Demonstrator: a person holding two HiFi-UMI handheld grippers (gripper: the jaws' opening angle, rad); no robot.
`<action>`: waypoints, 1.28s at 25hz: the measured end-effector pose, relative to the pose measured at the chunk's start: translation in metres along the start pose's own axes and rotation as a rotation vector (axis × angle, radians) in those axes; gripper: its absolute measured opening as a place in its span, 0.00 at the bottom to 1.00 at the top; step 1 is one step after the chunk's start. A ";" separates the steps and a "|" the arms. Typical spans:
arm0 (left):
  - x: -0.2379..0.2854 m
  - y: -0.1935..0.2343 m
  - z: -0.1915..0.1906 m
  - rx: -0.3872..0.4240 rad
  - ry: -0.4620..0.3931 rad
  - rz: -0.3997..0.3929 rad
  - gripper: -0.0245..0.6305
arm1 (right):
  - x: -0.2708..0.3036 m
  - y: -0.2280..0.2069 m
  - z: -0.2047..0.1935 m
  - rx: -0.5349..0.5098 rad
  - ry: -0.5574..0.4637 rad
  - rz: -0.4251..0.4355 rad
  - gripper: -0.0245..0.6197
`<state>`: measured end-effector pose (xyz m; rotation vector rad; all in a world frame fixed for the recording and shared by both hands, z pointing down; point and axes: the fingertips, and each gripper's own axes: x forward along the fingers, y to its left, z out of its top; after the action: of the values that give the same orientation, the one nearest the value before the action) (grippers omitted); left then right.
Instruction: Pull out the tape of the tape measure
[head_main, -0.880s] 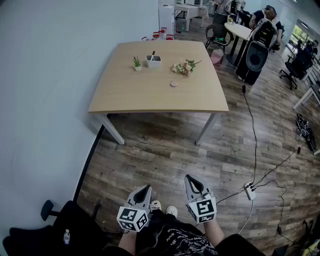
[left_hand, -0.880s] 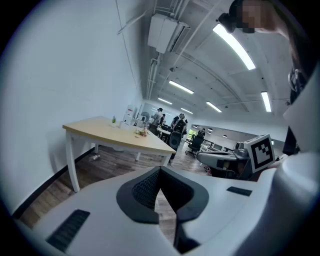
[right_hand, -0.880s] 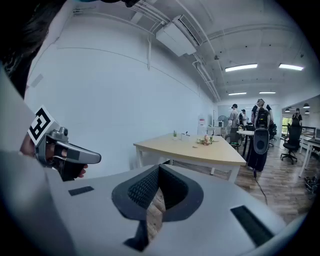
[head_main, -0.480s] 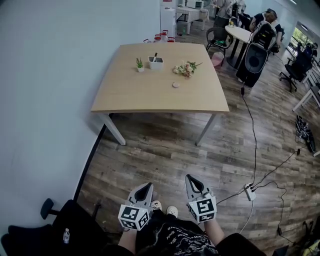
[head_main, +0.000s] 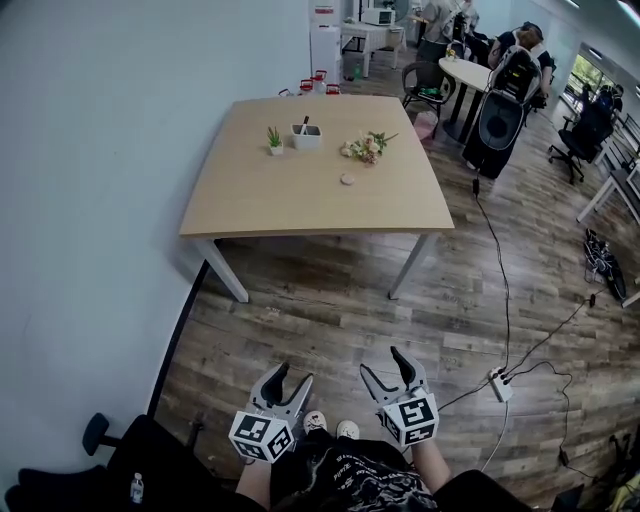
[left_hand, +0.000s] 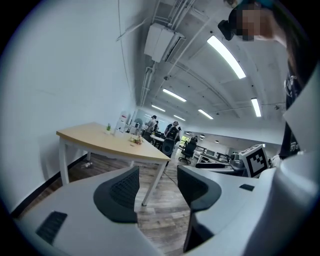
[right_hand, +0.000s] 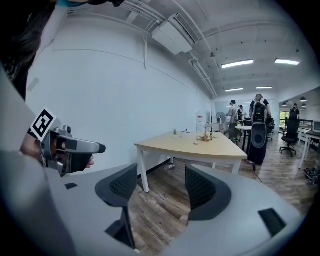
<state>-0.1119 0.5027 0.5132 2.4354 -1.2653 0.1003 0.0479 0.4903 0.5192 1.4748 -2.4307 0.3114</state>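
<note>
Tape measure (head_main: 347, 179), by best guess the small pale round disc lying flat toward the right-middle of the table (head_main: 250, 205); too small to confirm. Just behind it a loose bunch of flowers (head_main: 365, 146). Further left a white box (head_main: 306, 136) and a small potted plant (head_main: 274, 138), all apart from the disc.

Well apart from it, across bare wooden floor (head_main: 330, 300) and down by the person's shoes: left tool (head_main: 290, 375) and right tool (head_main: 385, 363). Both released, jaws spread wide, nothing between the pads but floor and table beyond. Nothing grasped, tape not yet drawn, approach to the table yet to be made.

Likely risks from here:
- Tugging the tape with the case unheld, so dragging the whole disc across the smooth top instead of paying tape out.
- Pinching the end tab too shallowly and losing it to the spring.
- Knocking a tool into the flowers close behind.
- Underfoot, a cable (head_main: 506, 300) and power strip (head_main: 500, 383) off to the right: a trip hazard if veering that way.
</note>
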 end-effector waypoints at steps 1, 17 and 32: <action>0.001 0.003 0.001 0.005 0.006 -0.009 0.39 | 0.002 0.000 0.001 0.005 0.001 -0.006 0.50; 0.033 0.053 0.007 0.063 0.068 -0.086 0.39 | 0.042 0.002 0.001 0.021 0.037 -0.098 0.51; 0.166 0.095 0.050 0.038 0.074 0.037 0.39 | 0.185 -0.095 0.043 -0.116 0.071 0.061 0.50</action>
<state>-0.0962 0.3070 0.5365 2.4168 -1.2876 0.2242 0.0452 0.2794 0.5466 1.3208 -2.3978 0.2277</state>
